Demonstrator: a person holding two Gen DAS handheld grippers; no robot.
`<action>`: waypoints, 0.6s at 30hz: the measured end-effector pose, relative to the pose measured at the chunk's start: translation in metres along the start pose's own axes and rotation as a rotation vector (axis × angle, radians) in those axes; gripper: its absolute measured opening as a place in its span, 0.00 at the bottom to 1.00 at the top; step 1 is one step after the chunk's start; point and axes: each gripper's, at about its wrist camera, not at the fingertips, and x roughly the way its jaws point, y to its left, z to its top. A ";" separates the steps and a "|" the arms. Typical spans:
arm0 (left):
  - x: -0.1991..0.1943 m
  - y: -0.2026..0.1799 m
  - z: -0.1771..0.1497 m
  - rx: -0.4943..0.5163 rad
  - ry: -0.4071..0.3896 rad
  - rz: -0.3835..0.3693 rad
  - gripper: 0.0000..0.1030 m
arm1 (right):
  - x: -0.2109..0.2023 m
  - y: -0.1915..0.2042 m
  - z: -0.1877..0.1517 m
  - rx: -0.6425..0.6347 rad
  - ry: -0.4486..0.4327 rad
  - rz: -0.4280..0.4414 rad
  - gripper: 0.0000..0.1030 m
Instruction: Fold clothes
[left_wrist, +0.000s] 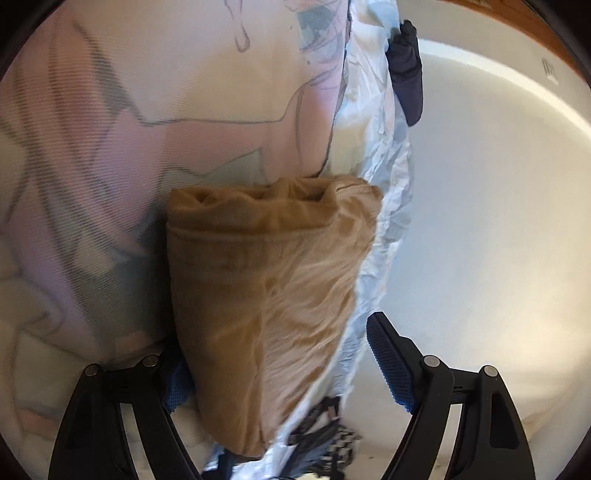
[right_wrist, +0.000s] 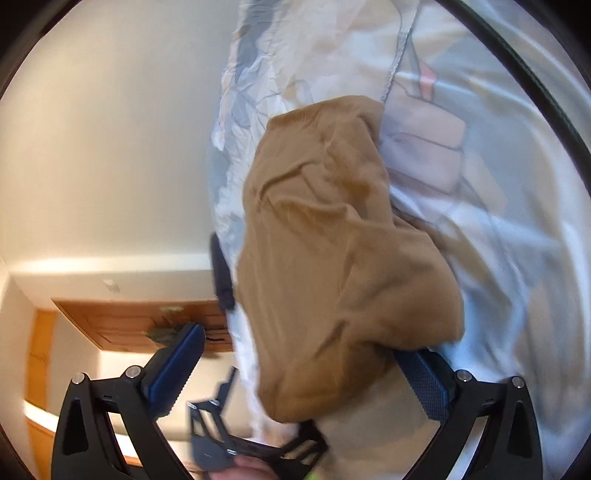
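Note:
A folded tan garment (left_wrist: 266, 295) lies on a printed bed sheet (left_wrist: 110, 147), close to the sheet's crinkled white edge (left_wrist: 373, 155). My left gripper (left_wrist: 275, 339) is open around the garment's near end. Its right pad (left_wrist: 388, 362) stands apart from the cloth, and its left finger is partly hidden behind it. In the right wrist view the tan garment (right_wrist: 332, 240) also lies between the fingers of my right gripper (right_wrist: 297, 341), which is open. That gripper's left pad (right_wrist: 177, 365) is free. Its right pad (right_wrist: 424, 384) sits at the cloth's lower edge.
A dark navy piece of cloth (left_wrist: 406, 74) hangs at the sheet's edge, seen again as a dark piece (right_wrist: 221, 273). A pale wall (left_wrist: 498, 221) and a wooden door (right_wrist: 147, 321) lie beyond. The other gripper's black frame (right_wrist: 221, 432) and a hand (right_wrist: 240, 469) show low down.

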 end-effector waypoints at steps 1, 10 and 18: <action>0.000 -0.001 0.001 0.000 0.002 -0.030 0.80 | 0.001 -0.002 0.004 0.030 0.008 0.010 1.00; 0.004 -0.001 0.004 -0.013 -0.006 -0.011 0.60 | -0.016 -0.019 -0.001 0.132 -0.020 -0.163 0.82; 0.007 -0.007 0.007 0.007 -0.004 -0.005 0.16 | 0.000 0.002 0.002 0.035 -0.164 -0.152 1.00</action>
